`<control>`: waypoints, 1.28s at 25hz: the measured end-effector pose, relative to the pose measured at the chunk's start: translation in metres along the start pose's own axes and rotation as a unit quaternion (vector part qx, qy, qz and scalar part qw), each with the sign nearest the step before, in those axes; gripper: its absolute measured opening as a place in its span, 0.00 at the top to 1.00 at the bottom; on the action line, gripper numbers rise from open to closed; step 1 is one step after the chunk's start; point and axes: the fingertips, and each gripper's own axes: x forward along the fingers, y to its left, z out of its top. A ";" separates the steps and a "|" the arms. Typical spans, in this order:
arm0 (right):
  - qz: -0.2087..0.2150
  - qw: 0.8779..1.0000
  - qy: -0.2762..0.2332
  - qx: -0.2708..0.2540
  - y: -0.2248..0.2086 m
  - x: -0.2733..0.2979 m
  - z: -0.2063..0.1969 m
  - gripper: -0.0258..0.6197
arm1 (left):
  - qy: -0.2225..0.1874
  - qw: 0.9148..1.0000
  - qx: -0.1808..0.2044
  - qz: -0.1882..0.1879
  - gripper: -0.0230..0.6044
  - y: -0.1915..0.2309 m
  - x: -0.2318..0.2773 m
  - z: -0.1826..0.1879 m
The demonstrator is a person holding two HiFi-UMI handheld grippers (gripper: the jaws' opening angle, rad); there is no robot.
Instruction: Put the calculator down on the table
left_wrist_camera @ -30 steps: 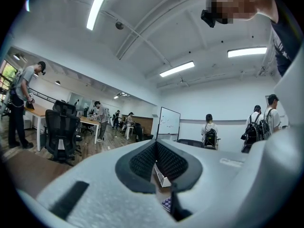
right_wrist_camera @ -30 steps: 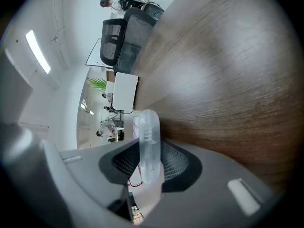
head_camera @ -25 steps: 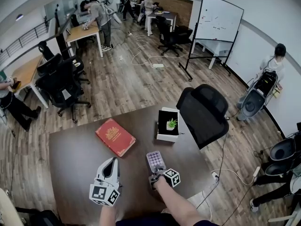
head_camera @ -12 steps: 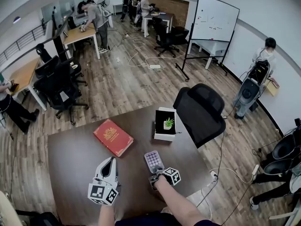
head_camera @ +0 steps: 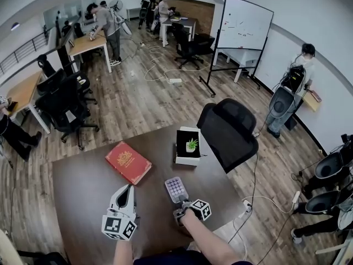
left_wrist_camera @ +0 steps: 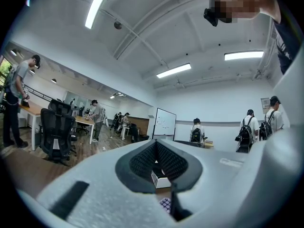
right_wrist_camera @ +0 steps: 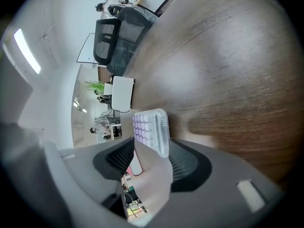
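The calculator (head_camera: pixel 176 189), pale with lilac keys, lies flat on the dark wooden table (head_camera: pixel 83 192), right of the middle. My right gripper (head_camera: pixel 183 204) sits just behind its near end. In the right gripper view the calculator (right_wrist_camera: pixel 152 129) stands between the pads of the right gripper (right_wrist_camera: pixel 154 148); the jaws have just been opening, and a gap shows at the left pad. My left gripper (head_camera: pixel 128 191) hovers left of the calculator, its fingers drawn together to a point with nothing in them. Past its tips, the left gripper view shows the calculator (left_wrist_camera: pixel 165 204).
A red book (head_camera: pixel 128 162) lies at the table's far left-centre. A white box with a small green plant (head_camera: pixel 187 146) stands beyond the calculator. A black office chair (head_camera: pixel 229 131) is at the table's far right corner. People, desks and a whiteboard (head_camera: pixel 242 24) are farther off.
The right gripper has drawn back a little from the calculator, which now shows more fully on the table. The left gripper has stayed in place.
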 end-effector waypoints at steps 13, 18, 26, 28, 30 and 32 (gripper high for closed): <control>0.203 0.977 -0.051 -0.049 0.133 -0.084 0.043 0.59 | 0.001 1.000 -0.009 -0.007 0.97 -0.006 -0.002 -0.002; 0.264 0.958 -0.085 -0.069 0.184 -0.127 0.059 0.59 | 0.003 1.000 -0.008 -0.012 0.97 -0.011 -0.003 -0.003; 0.360 0.918 -0.125 -0.109 0.256 -0.198 0.070 0.59 | 0.002 1.000 -0.004 -0.010 0.97 -0.014 -0.004 -0.001; 0.375 0.909 -0.132 -0.121 0.270 -0.213 0.068 0.59 | 0.004 1.000 -0.005 -0.012 0.97 -0.016 -0.003 -0.002; 0.386 0.906 -0.133 -0.111 0.278 -0.222 0.067 0.60 | 0.005 1.000 -0.005 -0.014 0.97 -0.017 -0.003 -0.002; 0.388 0.906 -0.134 -0.098 0.280 -0.226 0.067 0.61 | 0.005 1.000 -0.007 -0.015 0.97 -0.016 -0.003 -0.003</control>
